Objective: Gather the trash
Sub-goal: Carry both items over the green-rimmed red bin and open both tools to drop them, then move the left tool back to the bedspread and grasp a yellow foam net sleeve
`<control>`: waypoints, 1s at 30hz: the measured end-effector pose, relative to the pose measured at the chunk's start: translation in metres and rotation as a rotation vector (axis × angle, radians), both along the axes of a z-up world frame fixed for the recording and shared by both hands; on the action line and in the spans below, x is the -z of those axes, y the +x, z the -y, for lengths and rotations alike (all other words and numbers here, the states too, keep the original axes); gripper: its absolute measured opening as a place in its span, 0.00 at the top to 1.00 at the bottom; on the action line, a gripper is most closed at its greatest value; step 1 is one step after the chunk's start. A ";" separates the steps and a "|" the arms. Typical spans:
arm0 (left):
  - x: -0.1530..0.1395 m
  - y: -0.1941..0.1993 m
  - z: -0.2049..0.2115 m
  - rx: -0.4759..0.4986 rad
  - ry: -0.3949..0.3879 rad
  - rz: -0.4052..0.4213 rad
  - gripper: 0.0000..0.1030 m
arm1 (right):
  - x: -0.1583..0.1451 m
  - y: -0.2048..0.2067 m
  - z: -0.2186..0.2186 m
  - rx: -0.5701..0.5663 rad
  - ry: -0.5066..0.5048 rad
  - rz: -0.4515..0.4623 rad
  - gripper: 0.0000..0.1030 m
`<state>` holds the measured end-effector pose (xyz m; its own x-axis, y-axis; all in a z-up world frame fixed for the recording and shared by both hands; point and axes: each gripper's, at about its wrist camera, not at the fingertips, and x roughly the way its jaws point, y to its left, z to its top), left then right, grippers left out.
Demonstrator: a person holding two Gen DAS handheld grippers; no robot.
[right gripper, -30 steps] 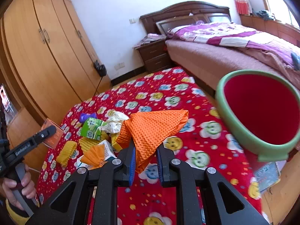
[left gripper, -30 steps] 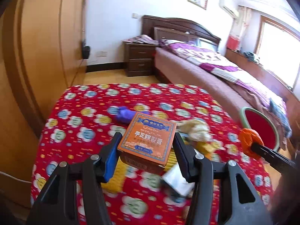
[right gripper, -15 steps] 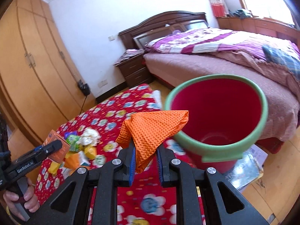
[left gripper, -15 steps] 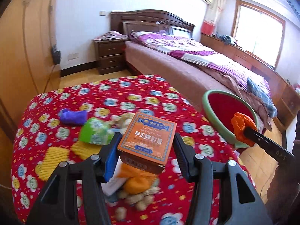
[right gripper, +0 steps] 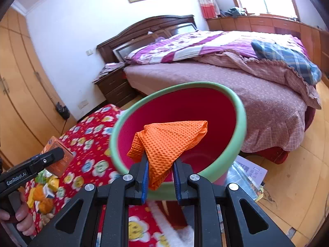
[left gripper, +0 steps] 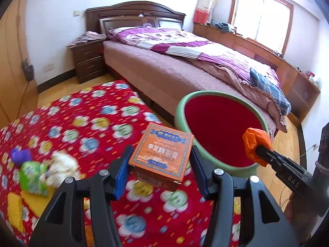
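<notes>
My left gripper point(left gripper: 161, 157) is shut on an orange cardboard box point(left gripper: 162, 150), held above the red flowered tablecloth point(left gripper: 86, 123) just left of the bin. The bin point(left gripper: 181, 111) is red inside with a green rim and stands off the table's right edge. My right gripper point(right gripper: 159, 164) holds an orange mesh cloth point(right gripper: 168, 142) between its pads over the bin's point(right gripper: 240, 123) mouth. Its jaws are opening, and the cloth still hangs between them. The left wrist view shows this cloth point(left gripper: 255, 142) at the right gripper's tip, above the bin's right side.
More trash lies on the table's left: a green packet point(left gripper: 33, 177), a purple lump point(left gripper: 20, 154), crumpled white paper point(left gripper: 61, 164), a yellow cloth point(left gripper: 14, 210). A bed point(left gripper: 185, 65) and nightstand point(left gripper: 88, 61) stand behind. Magazines point(right gripper: 246, 173) lie on the floor by the bin.
Both grippers have swung right, away from the trash pile and toward the bin. The orange cloth now hangs over the bin's mouth, and the box has come up beside its rim.
</notes>
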<state>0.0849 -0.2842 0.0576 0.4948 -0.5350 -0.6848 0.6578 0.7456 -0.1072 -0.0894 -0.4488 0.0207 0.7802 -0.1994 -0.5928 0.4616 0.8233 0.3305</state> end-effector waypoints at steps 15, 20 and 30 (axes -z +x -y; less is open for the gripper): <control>0.023 0.005 0.079 0.124 0.035 -0.018 0.46 | 0.009 -0.012 0.027 0.072 0.030 0.049 0.54; 0.034 0.006 0.094 0.139 0.074 -0.037 0.44 | 0.007 -0.017 0.026 0.077 0.010 0.055 0.54; 0.022 -0.011 0.085 0.158 0.049 -0.003 0.37 | 0.001 -0.024 0.021 0.074 0.010 0.053 0.54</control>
<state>0.0738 -0.3695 0.0353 0.4051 -0.5721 -0.7132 0.7671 0.6370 -0.0752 -0.1130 -0.4700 0.0195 0.7942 -0.2514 -0.5531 0.5022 0.7841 0.3647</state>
